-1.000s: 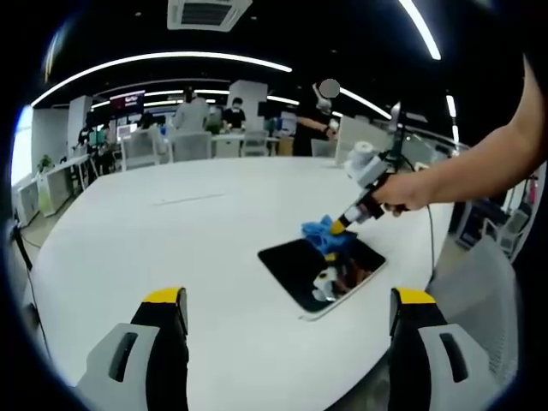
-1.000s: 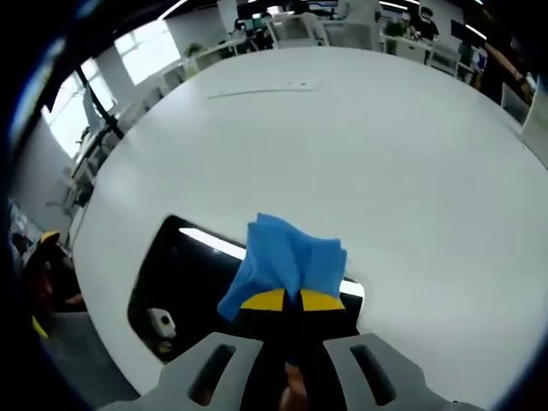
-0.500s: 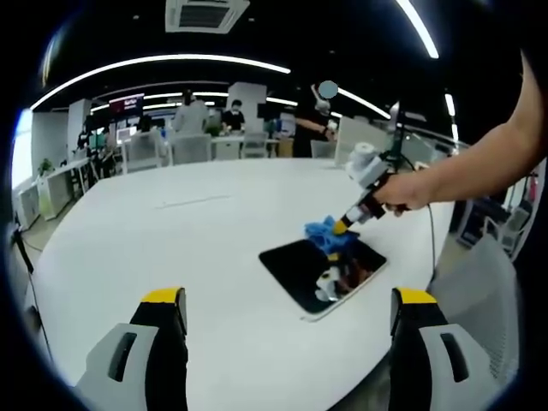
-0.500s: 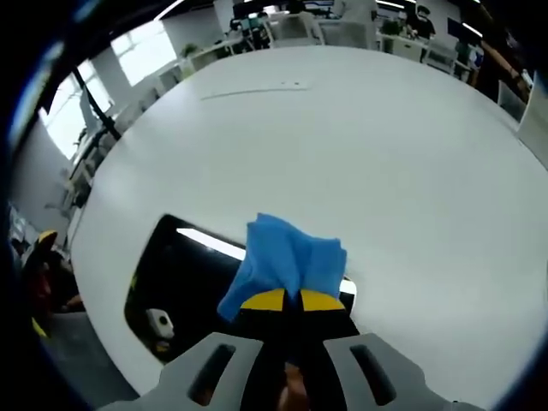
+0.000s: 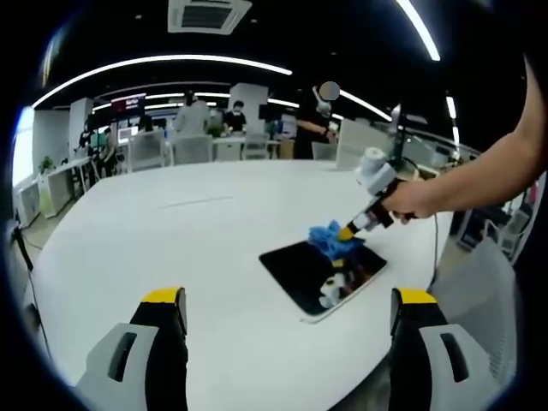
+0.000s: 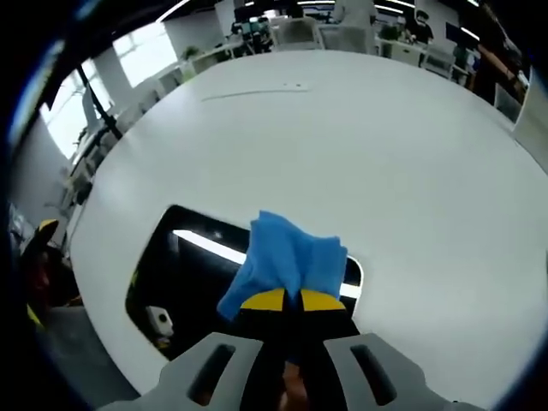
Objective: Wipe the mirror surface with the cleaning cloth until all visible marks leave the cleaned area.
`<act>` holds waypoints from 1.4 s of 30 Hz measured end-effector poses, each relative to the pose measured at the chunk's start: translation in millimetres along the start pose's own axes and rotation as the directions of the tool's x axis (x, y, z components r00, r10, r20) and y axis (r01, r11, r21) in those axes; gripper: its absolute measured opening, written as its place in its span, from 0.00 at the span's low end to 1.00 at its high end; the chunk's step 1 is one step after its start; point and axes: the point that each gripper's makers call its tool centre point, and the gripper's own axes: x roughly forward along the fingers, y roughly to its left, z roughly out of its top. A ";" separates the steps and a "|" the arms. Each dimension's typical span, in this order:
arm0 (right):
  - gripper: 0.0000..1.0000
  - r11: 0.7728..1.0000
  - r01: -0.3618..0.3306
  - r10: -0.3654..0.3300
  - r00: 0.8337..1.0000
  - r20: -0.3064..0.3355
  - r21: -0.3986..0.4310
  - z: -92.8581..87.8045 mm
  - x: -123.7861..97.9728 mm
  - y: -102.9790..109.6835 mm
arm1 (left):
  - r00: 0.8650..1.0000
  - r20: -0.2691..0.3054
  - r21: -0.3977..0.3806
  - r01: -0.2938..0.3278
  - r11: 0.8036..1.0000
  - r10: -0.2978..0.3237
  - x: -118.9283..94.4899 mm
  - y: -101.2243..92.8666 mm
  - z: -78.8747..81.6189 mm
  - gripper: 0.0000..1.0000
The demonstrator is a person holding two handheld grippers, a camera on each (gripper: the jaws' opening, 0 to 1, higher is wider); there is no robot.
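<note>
2 grippers: both are in use, but for different work.
Left gripper: it hangs low and nearest to its own camera, above the white table; the jaws stand wide apart with nothing between them, and they touch nothing.
Right gripper: the jaws are closed tight on the blue cleaning cloth, whose bunched folds stick out ahead of the yellow tips. In the left gripper view the same gripper comes in from the right, held by the person's hand.
Cleaning cloth: it rests on the far end of the mirror, near its rounded corner, as the left gripper view shows.
Mirror: a dark, flat rectangle with a pale rim, lying on the table near the edge on the person's side. It reflects the ceiling lights and part of a gripper, so I cannot tell which marks are dirt.
Step in hand: I judge it is the wiping itself, with the cloth working at 1 end of the glass.
Next move: probably to drag the cloth across the uncovered part toward the other end, pressing evenly so the mirror does not slide, and keeping mirror and cloth in view.
Far background: an open office with desks, chairs and several people, well apart from the work.
</note>
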 end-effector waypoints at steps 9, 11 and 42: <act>0.00 0.999 -0.025 0.024 1.000 0.015 0.033 -17.1 -9.0 12.0 | 1.000 -0.001 0.001 0.003 1.000 -0.003 0.1 -1.8 0.5 0.99; 0.00 0.999 -0.027 0.026 1.000 0.017 0.033 -21.0 -11.3 14.6 | 1.000 -0.003 0.003 0.006 1.000 -0.006 0.3 -2.2 0.1 0.99; 0.00 0.997 -0.071 0.069 0.997 0.041 0.042 -77.0 -39.4 48.2 | 1.000 -0.010 0.023 0.015 1.000 -0.015 1.5 -4.0 -2.6 0.99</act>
